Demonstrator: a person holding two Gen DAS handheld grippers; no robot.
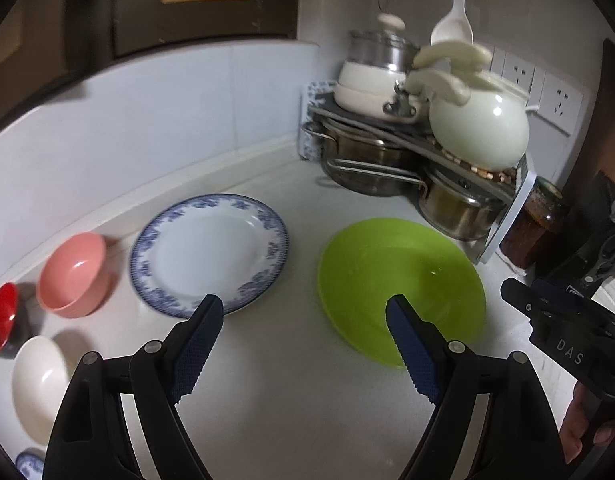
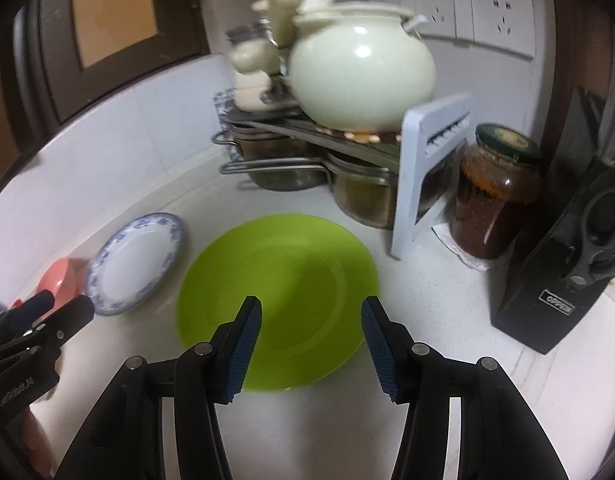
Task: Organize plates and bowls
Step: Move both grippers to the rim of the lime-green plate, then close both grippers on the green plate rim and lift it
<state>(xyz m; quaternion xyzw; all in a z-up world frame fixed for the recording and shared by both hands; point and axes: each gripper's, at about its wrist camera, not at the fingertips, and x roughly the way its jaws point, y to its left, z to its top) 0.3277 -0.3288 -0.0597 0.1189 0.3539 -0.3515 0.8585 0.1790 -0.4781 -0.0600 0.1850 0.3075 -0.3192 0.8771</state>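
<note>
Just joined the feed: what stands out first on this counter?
The bright lime-green plastic plate dominates, lying flat on the white countertop right ahead of the open right gripper. To its left sits a blue-patterned white china plate, then a pink bowl. Behind, a pale round ceramic pot tops a metal rack.

White counter (image 1: 283, 380) bears green plate (image 1: 387, 276), blue-rimmed plate (image 1: 209, 254), pink bowl (image 1: 73, 276), perhaps two more bowls.
</note>
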